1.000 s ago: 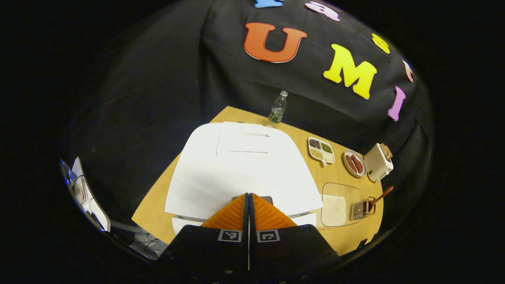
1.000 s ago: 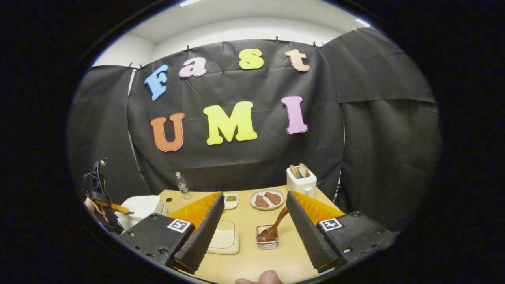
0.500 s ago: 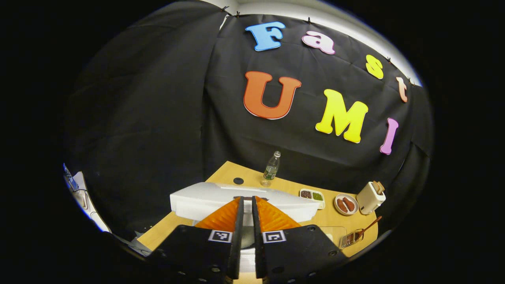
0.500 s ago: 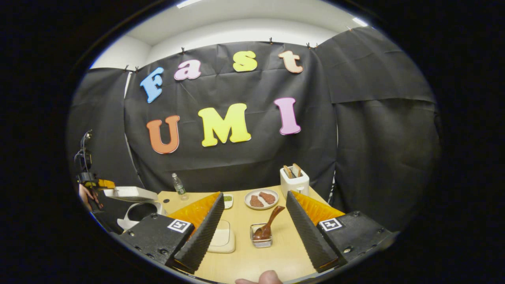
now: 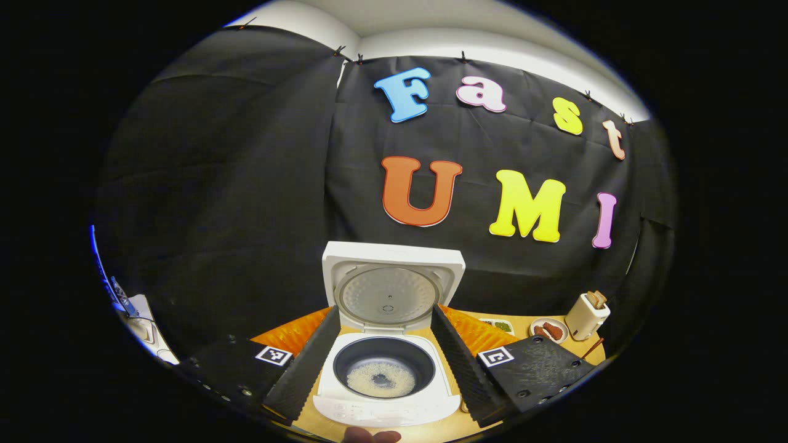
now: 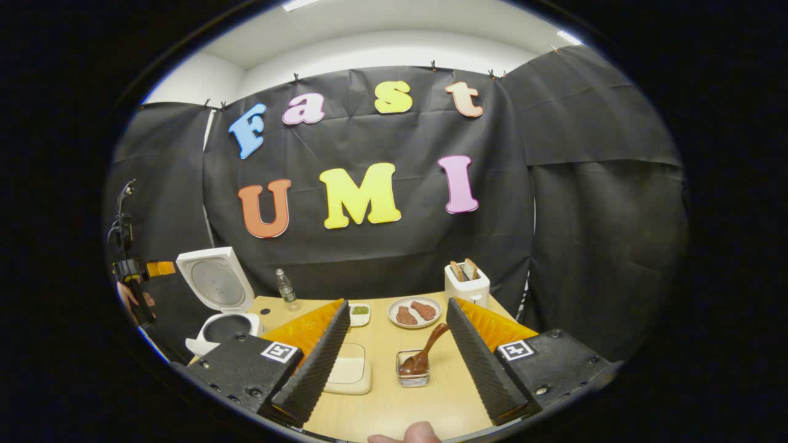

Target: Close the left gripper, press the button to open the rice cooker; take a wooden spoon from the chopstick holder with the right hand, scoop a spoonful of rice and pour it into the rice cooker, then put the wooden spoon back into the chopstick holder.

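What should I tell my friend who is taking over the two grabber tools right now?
Left tool: open, holding nothing, in front of the rice cooker.
Right tool: open, holding nothing, facing the wooden spoon.
Rice cooker: lid up, some rice in its pot.
The wooden spoon stands in the chopstick holder; the rice tray is beside it on the table.
Done: cooker opened.
Left: grab the spoon with the right tool, scoop rice, pour it into the cooker, put the spoon back.
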A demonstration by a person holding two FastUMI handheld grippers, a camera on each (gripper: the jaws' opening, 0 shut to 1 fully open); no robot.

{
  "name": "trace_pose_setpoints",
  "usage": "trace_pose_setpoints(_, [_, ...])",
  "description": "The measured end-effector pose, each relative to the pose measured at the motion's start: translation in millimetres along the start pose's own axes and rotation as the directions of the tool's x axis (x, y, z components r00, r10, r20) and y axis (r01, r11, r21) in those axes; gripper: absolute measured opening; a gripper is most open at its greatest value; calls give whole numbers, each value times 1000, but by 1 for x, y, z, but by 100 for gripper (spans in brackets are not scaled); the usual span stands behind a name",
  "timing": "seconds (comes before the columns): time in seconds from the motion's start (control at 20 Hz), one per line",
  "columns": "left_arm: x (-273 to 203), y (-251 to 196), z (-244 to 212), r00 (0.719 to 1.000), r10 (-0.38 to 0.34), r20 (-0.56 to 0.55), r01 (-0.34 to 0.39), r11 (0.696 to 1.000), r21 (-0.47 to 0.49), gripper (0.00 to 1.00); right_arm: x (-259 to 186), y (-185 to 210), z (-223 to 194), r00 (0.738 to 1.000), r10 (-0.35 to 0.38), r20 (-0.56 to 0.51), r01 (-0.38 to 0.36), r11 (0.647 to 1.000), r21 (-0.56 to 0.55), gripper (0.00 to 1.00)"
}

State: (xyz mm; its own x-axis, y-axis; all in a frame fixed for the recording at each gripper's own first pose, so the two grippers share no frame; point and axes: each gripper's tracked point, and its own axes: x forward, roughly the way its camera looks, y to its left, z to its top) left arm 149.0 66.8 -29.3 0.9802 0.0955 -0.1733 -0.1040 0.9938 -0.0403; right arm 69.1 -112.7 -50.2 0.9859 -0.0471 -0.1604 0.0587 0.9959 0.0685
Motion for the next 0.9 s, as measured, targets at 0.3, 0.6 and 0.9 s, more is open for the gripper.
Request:
trace_pose_setpoints(0.3, [-47,-21,11,998,-32,49,31,999,20,94,5,-14,-5,1000,3,-12,-4,1000,-29,99])
trace_pose_setpoints(0.6, [-74,-32,20,995,-31,93,31,1000,0,94,21,-37,-30,998,17,-63,-20,999,-46,100])
trace_pose_setpoints(0.9, [-103,-55,-2,997,-35,61,32,998,47,94,64,-61,-94,986,66,-155,-82,992,-101,100])
